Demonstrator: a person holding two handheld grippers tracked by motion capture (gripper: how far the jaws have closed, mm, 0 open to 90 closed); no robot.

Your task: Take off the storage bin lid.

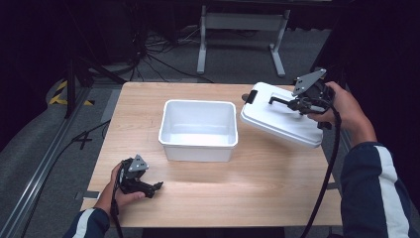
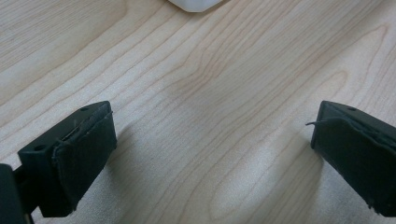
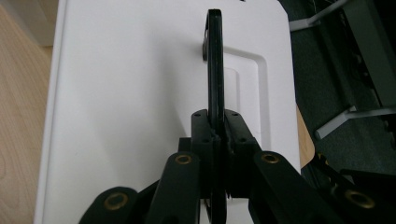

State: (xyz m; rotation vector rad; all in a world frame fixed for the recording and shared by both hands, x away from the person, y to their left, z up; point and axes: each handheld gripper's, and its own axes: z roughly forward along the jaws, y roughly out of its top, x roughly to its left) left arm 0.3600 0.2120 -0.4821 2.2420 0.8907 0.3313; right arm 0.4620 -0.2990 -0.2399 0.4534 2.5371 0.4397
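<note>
A white open bin [image 1: 198,130] stands at the middle of the wooden table [image 1: 257,183]. To its right a white lid [image 1: 280,120] hangs tilted above the table, held by its thin black handle [image 3: 215,70]. My right gripper [image 1: 297,103] is shut on that handle, jaws pressed together around it [image 3: 215,140]. My left gripper [image 1: 157,186] rests low at the table's front left, in front of the bin. Its jaws stand wide apart with bare wood between them [image 2: 212,144]. A corner of the bin [image 2: 195,4] peeks in at the top of the left gripper view.
Beyond the table's far edge is grey floor with cables [image 1: 163,59] and a white table frame [image 1: 242,34]. A metal rail [image 1: 34,178] runs along the left side. The lid's far end carries a black latch [image 1: 251,96].
</note>
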